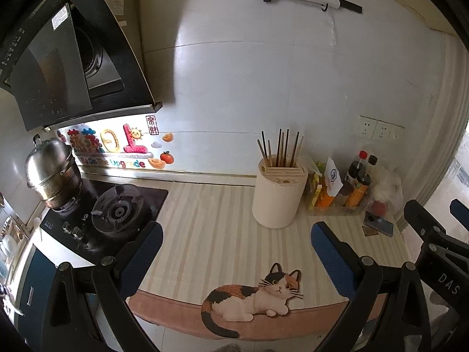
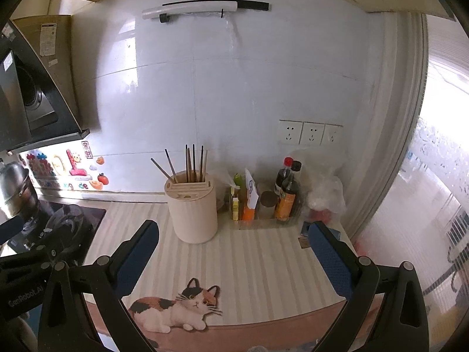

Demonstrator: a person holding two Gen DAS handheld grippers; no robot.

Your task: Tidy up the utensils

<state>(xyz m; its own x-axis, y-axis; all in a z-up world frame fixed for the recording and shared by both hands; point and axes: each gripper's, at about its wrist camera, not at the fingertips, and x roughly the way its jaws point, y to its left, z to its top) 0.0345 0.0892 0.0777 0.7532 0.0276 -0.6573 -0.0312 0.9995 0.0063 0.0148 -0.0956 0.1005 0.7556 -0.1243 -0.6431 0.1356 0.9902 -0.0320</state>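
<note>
Holding both grippers spread wide over the counter, I have nothing between either pair of blue pads. My left gripper [image 1: 236,243] hovers above the striped mat [image 1: 211,234], its fingers [image 1: 146,252] pointing toward the back wall and angled slightly down. My right gripper [image 2: 233,245] sits at much the same height and tilt, just beside the left one; the right one's black frame shows at the right edge of the left wrist view, and the left one's frame at the left edge of the right wrist view.

Ahead of both, well clear of the pads, stands the cream utensil holder [image 1: 278,196], upright on the mat near the wall. A bundle of chopsticks [image 1: 280,148] rises from its rear slot, some leaning outward. The slots nearer me look unfilled, though I cannot see into them.

On the mat's near edge is a printed calico cat [image 1: 255,299]. Right of the holder a clear tray [image 1: 337,209] carries sauce bottles [image 1: 359,176] and packets, with a phone [image 1: 378,224] lying flat in front of it. To the left is the gas hob [image 1: 117,214], a steel pot [image 1: 52,173] on its far burner, under the black range hood [image 1: 58,58]. Nothing lies between my fingers and the holder.
</note>
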